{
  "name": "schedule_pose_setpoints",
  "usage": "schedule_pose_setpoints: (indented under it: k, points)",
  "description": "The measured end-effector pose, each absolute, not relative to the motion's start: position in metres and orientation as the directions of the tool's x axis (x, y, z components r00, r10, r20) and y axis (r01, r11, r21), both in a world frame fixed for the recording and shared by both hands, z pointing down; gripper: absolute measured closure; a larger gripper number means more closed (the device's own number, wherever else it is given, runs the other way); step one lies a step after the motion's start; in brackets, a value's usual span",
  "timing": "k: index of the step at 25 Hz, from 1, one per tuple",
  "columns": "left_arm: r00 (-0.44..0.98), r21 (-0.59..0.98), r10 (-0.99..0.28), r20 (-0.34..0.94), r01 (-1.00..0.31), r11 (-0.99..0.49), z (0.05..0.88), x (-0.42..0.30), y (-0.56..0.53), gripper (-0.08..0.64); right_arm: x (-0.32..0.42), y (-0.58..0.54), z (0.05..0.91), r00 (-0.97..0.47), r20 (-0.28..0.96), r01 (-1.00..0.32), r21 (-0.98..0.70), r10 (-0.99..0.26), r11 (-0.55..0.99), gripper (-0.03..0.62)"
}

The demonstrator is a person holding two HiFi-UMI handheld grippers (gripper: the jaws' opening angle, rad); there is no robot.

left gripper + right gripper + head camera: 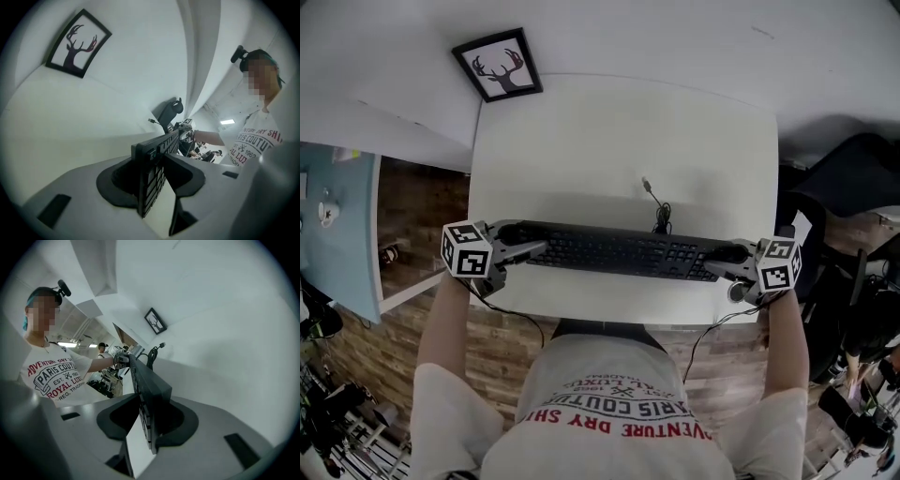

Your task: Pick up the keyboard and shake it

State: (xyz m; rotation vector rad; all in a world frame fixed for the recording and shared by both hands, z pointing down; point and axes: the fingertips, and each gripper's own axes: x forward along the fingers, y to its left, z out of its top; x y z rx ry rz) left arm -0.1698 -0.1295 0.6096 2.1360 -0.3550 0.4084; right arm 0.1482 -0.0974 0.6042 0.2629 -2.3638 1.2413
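A long black keyboard [619,251] spans the near part of the white table [619,131], held by both ends and seemingly raised a little off the top. My left gripper [530,247] is shut on its left end, and my right gripper [724,259] is shut on its right end. In the left gripper view the keyboard [158,154] runs edge-on away from the left gripper [152,180], whose dark pads press both faces. The right gripper view shows the keyboard [146,380] clamped the same way in the right gripper [150,420]. Its cable [657,208] trails across the table behind it.
A framed deer picture [498,65] leans at the table's far left corner. A black chair [848,187] stands to the right, and a light blue surface [337,225] with small items lies to the left. Wooden floor shows around the table's near edge.
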Motion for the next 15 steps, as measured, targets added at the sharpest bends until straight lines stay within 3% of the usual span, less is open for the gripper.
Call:
schedule_pose_setpoints:
  k: [9, 15]
  points:
    - [0.923, 0.479, -0.207, 0.325, -0.35, -0.805, 0.486, -0.173, -0.163, 0.383, 0.141, -0.133, 0.478, -0.864, 0.495, -0.327, -0.417, -0.089, 0.848, 0.474]
    - [0.924, 0.322, -0.28, 0.258, -0.356, -0.877, 0.416, -0.176, -0.179, 0.383, 0.135, -0.149, 0.4, -0.845, 0.499, -0.307, -0.161, -0.191, 0.938, 0.479]
